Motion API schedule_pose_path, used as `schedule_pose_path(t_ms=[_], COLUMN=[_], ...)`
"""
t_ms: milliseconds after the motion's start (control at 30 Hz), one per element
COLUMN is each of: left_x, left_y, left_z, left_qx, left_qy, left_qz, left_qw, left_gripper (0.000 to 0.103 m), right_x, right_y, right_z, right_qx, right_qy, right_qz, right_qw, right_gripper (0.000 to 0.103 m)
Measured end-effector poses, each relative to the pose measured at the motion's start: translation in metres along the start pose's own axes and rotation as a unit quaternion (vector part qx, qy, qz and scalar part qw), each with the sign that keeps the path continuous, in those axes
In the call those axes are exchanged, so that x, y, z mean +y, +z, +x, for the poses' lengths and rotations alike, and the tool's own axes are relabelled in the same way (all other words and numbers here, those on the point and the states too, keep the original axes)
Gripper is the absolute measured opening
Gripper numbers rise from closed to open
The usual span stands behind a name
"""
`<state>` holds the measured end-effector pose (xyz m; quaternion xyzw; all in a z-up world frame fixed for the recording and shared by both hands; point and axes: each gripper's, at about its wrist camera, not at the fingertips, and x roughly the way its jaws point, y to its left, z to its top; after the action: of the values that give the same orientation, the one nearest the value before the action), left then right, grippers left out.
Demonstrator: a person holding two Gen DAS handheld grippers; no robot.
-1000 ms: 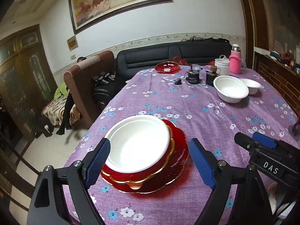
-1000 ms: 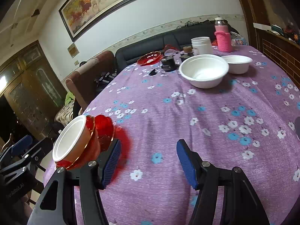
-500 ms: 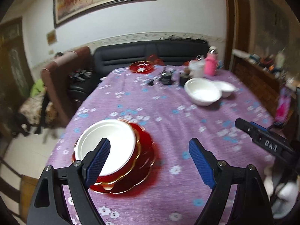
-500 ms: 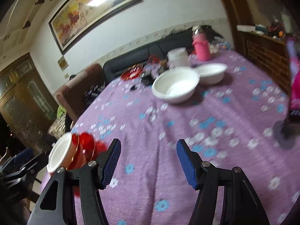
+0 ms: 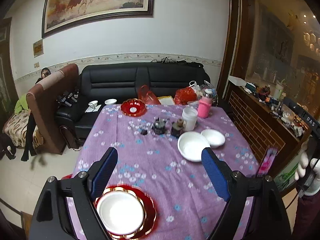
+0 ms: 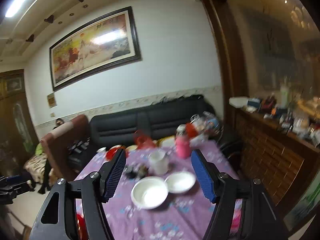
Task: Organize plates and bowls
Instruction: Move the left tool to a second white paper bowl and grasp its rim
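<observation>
A white bowl [image 5: 120,213] sits stacked on red gold-rimmed plates [image 5: 149,202] at the near left edge of the purple flowered table [image 5: 160,160]. My left gripper [image 5: 160,173] is open and empty, raised above and behind the stack. Two white bowls, a larger one [image 5: 191,149] and a smaller one [image 5: 214,138], sit at the right of the table. They also show, blurred, in the right wrist view: the larger [image 6: 149,192] and the smaller [image 6: 181,182]. My right gripper [image 6: 159,176] is open and empty, high above the table. Another red plate [image 5: 133,108] lies at the far edge.
A pink flask [image 5: 205,108], a white jar [image 5: 189,119] and small dark tea things [image 5: 160,127] stand at the far middle. A black sofa [image 5: 140,80] is behind the table, a brown chair [image 5: 52,108] to the left, a cluttered brick counter [image 5: 260,120] to the right.
Both grippers have risen and pulled back from the table. The bowl-and-plate stack stays put and now appears lower and smaller in the left view. Both stay open.
</observation>
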<state>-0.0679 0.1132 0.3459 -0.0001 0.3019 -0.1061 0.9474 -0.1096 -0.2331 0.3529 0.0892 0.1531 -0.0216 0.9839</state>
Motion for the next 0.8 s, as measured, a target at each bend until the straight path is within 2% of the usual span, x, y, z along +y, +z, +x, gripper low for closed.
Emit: schedule_pose_path(t_ms=[100,167,233,333,433,567,700,800], left_x=[0.004,0.005,0.004,0.006,0.009,0.008,-0.003,-0.019], left_y=[0.042,0.068,0.088,0.105,0.104,0.078,0.041,0.013], left_z=[0.006,0.012,0.022,0.048,0.087,0.175,0.257,0.309], left_qx=[-0.015,-0.031,-0.042,-0.039,-0.010,0.066,0.132,0.179], left_qy=[0.030,0.067,0.100,0.115,0.095,0.051,0.009,-0.018], left_qz=[-0.003,0.005,0.013,0.016,0.000,-0.033,-0.065,-0.081], left_qw=[0.9994,0.9973,0.9940,0.9925,0.9954,0.9960,0.9890,0.9802], left_gripper=[0.085,0.085,0.086,0.090,0.091,0.091,0.090,0.090], right_x=[-0.001,-0.003,-0.006,-0.013,-0.025,-0.036,-0.046,-0.047], right_y=[0.037,0.055,0.064,0.059,0.037,-0.023,-0.089,-0.132], right_z=[0.014,0.029,0.047,0.079,0.116,0.168,0.213,0.243], right_qx=[0.002,0.009,0.023,0.047,0.080,0.128,0.177,0.208], right_qy=[-0.018,-0.032,-0.043,-0.042,-0.025,0.003,0.019,0.022], right_qz=[0.003,0.006,0.008,0.025,0.056,0.079,0.105,0.119], right_qw=[1.000,0.999,0.999,0.998,0.995,0.989,0.978,0.971], right_gripper=[0.072,0.072,0.072,0.072,0.072,0.072,0.072,0.071])
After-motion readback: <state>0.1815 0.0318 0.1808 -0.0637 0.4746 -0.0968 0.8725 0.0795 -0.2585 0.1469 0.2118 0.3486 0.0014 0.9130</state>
